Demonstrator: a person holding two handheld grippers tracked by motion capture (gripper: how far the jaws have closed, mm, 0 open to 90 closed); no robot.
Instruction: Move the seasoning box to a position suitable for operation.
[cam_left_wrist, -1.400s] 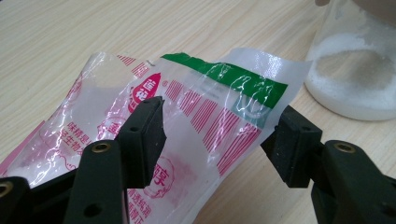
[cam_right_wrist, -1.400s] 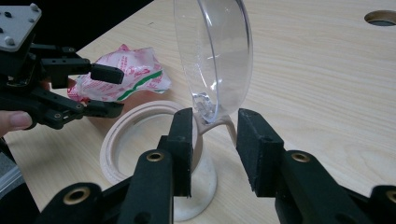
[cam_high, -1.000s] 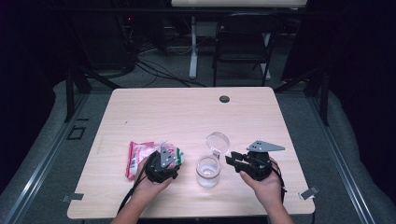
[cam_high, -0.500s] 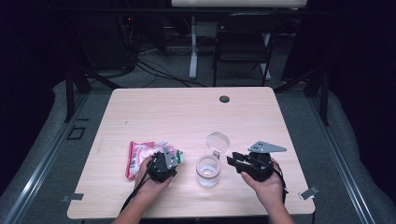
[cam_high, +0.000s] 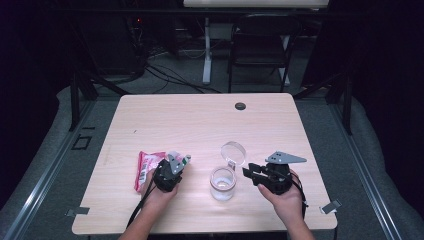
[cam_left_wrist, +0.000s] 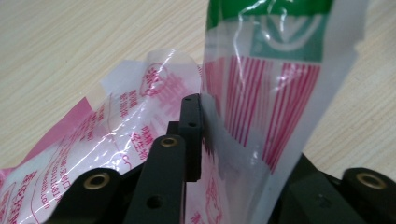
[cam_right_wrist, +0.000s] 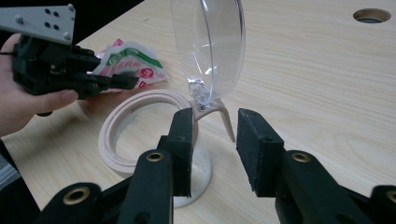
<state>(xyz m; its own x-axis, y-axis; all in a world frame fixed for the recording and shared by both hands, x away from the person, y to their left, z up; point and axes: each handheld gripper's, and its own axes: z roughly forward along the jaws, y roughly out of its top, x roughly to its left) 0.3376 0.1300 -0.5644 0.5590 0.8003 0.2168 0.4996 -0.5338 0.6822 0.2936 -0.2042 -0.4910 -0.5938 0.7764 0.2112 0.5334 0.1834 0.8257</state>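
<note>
Two tools: the left tool (cam_high: 176, 162) works the packet, the right tool (cam_high: 251, 171) waits at the jar.
Packet: a pink, white and green plastic snack packet (cam_high: 149, 167) lies on the surface (cam_high: 200, 120) at the person's left, its near corner lifted into the left tool.
Left tool state: its jaws have just been closing, and in the left gripper view the film of the packet (cam_left_wrist: 261, 93) stands pinched between them, one black pad (cam_left_wrist: 191, 135) pressed against it.
Jar: a clear jar (cam_high: 222, 183) with a pale rim stands between the two hands, its hinged clear lid (cam_high: 233, 151) tipped up and back, mouth open.
Right tool state: the jaws are spread and hold nothing; in the right gripper view the right tool (cam_right_wrist: 215, 144) straddles the lid's hinge tab (cam_right_wrist: 219, 114) without touching it, as far as I can tell.
Key relation: the jar's open mouth lies to the right of the packet, and near it, across bare surface; the left hand (cam_high: 160, 192) is the nearer one to the packet and already has it.
Long axis: the packet runs roughly front to back on the surface, with the gripped end at its right.
Judgement: the next move is probably a lift and carry rightward to the jar, while the right tool steadies the jar.
</note>
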